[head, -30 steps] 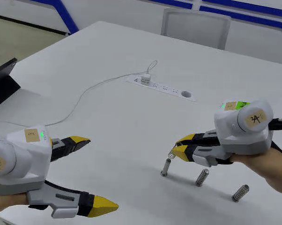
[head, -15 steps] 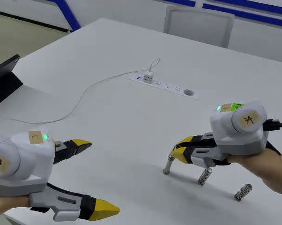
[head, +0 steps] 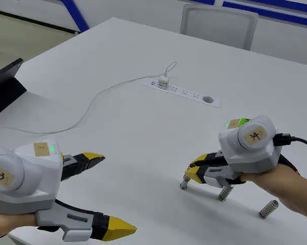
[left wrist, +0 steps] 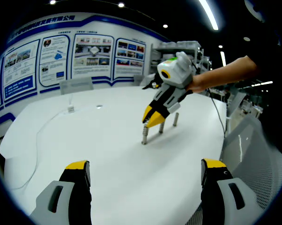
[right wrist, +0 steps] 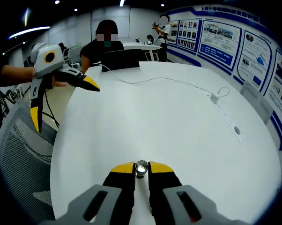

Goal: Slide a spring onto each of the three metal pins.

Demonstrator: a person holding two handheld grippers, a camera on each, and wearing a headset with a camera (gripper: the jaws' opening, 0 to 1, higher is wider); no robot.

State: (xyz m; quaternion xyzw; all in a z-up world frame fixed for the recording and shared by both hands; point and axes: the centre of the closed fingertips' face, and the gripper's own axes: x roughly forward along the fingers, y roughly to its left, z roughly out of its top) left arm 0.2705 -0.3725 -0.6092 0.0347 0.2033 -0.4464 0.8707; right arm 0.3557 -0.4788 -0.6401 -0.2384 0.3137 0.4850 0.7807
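**Metal spring on the last bare pin**

The left tongs (head: 119, 194) hang wide apart over the white worktop (head: 138, 117), holding nothing. The right tongs (head: 189, 171) are pinched on a spring (right wrist: 141, 167) atop the leftmost pin (head: 184, 185). The middle pin (head: 225, 192) and the far-right pin (head: 269, 209) look already sprung. Final spring, I'd say: it wants pushing straight down, then letting go.

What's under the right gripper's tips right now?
The leftmost metal pin stands there on the table. The right gripper pinches a spring over it; its jaws cover how far down the spring sits.
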